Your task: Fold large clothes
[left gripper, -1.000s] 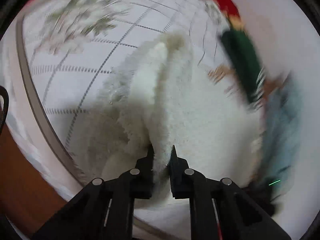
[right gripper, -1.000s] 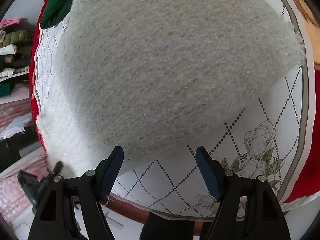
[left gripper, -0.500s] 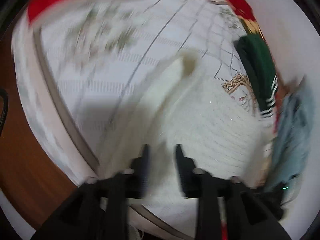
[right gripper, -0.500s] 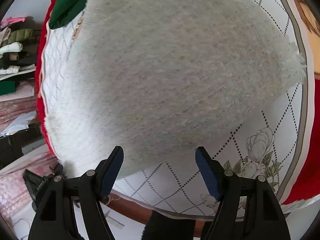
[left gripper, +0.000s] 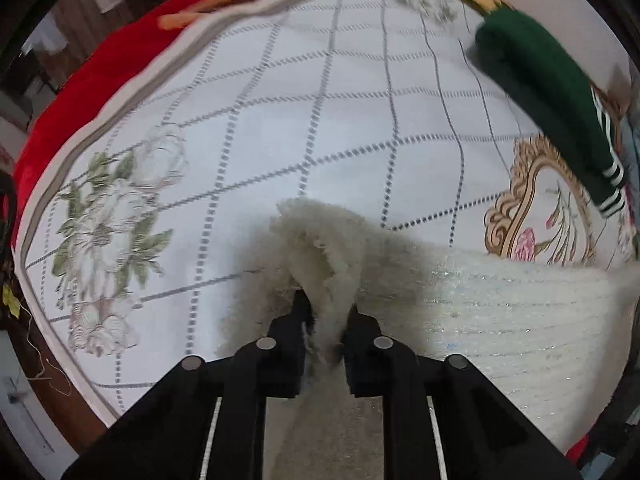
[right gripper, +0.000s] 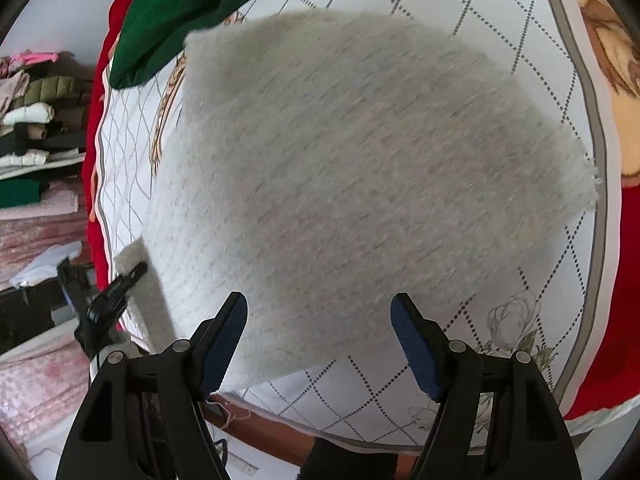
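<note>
Our left gripper (left gripper: 325, 308) keeps its fingers pinched on a corner of the sweater (right gripper: 360, 168), now carried lower and nearer the bed (left gripper: 280, 120) edge than a second ago, so the fold looks to be laying down. Our right gripper (right gripper: 319, 340) hovers with fingers spread, empty, over the sweater: fuzzy, cream, limp, spread beside the smooth green garment (right gripper: 180, 12).

Bedding and stored clothes around the work area

A white floral bedspread (left gripper: 304, 92) is being edged by a red blanket (left gripper: 92, 68); folded garments (right gripper: 32, 120) are being kept stacked beside the bed.
</note>
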Available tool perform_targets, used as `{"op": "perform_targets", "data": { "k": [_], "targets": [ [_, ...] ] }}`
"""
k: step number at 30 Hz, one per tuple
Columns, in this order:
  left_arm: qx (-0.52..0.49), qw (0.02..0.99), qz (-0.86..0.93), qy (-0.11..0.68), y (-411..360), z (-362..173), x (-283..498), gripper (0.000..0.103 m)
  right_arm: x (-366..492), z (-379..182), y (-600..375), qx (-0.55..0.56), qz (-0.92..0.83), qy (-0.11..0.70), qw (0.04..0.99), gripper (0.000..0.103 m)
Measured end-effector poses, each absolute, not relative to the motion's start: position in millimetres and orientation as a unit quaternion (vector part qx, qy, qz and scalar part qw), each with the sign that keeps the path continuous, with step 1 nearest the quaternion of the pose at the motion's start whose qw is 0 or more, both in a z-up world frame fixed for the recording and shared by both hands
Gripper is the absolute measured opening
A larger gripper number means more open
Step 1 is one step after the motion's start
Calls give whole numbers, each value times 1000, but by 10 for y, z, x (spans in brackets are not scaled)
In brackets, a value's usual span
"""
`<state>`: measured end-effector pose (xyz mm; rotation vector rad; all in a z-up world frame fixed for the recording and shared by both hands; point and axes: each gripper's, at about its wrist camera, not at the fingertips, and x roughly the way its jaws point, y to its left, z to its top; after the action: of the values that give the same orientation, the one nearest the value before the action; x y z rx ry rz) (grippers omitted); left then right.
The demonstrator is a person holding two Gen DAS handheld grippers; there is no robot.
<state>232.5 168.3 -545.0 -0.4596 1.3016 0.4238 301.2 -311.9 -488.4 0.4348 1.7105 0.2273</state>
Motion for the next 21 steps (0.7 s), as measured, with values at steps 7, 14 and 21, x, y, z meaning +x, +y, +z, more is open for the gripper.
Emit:
{"op": "perform_targets", "data": {
  "k": [7,14,21],
  "targets": [
    [-205,735,197,616,1851,-5507,2281,18,3027,-4948,-3373,196,65,747,632,76],
    [-115,770,209,591,1287,-4821,2371,80,2713,-5102,-3893,283,53,716,636,76],
    [-88,785,143,597,297,-4942,2637,94,2466,-5591,-4378,397,70,653,641,83]
  ]
}}
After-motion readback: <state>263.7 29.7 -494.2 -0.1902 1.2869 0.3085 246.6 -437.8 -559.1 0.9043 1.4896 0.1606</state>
